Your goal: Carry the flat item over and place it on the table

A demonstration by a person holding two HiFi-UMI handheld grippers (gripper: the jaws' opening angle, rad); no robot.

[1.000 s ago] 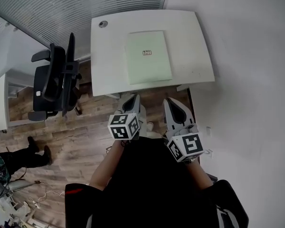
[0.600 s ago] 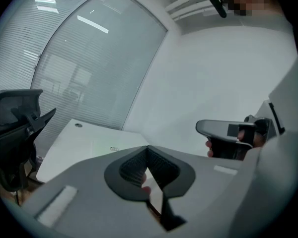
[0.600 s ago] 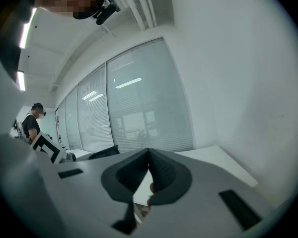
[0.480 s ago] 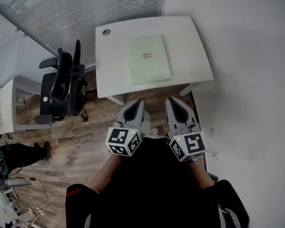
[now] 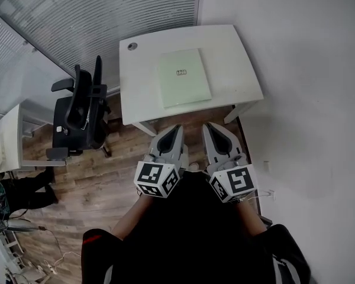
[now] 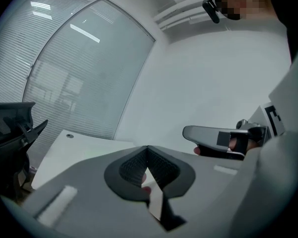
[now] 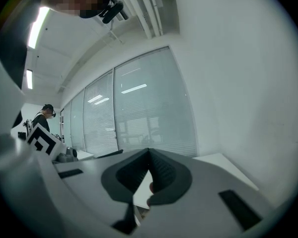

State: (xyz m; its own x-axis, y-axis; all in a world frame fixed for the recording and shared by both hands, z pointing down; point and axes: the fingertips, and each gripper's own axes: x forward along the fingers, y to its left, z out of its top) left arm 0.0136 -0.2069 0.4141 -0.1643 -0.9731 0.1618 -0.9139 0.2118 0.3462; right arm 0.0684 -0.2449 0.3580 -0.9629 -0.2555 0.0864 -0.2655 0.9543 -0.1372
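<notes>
Close to the person's body, the left tool (image 5: 173,131) and the right tool (image 5: 212,127) are held side by side over the wooden floor (image 5: 100,182). Both are clenched, tips pressed together with nothing between them. Just beyond their tips stands the white surface (image 5: 236,64). The pale green flat item (image 5: 184,77) lies on it near the middle, apart from both tools. A black office chair (image 5: 80,114) stands to the left, in front of a glass wall with blinds (image 5: 77,16).
</notes>
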